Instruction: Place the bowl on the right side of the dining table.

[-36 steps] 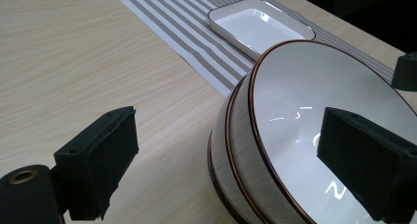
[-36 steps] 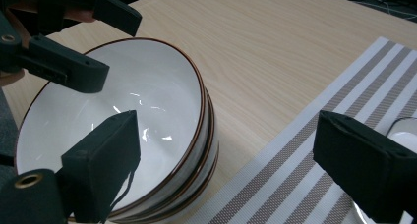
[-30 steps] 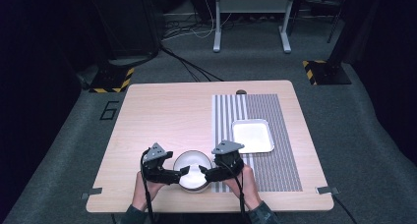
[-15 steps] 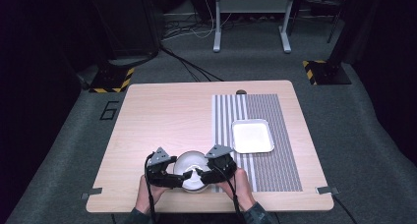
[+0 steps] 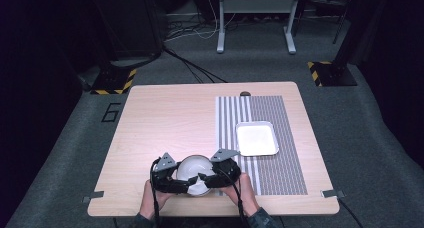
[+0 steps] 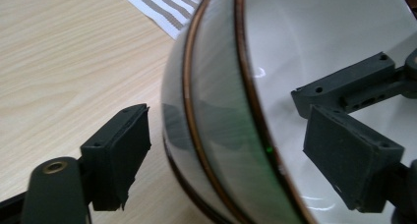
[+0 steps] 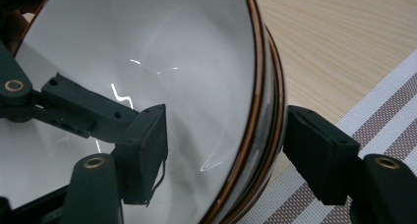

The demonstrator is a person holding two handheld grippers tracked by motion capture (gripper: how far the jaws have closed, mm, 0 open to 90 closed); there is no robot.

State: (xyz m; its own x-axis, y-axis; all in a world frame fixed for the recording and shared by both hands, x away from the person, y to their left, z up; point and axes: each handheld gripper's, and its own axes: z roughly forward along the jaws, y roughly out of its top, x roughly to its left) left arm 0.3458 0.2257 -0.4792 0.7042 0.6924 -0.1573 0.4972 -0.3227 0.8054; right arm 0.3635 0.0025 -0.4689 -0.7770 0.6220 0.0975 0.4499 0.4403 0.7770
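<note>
A white bowl with a thin brown rim sits near the table's front edge. My left gripper straddles the bowl's left rim, one pad outside the wall and one pad inside. A small gap shows at each pad. My right gripper straddles the right rim the same way, with one pad inside, the other pad outside, and neither touching. Both pairs of jaws have just been closing with the rim between them. Each gripper view also shows the other gripper's jaw inside the bowl.
A white square tray lies on a striped mat to the right of the bowl. Bare light wood table stretches behind and to the left. A small dark disc sits at the far edge. The person's hands rest at the front edge.
Both grippers have drawn slightly inward onto the bowl's rim, and their jaws stand narrower around it. The bowl and tray have stayed put.
</note>
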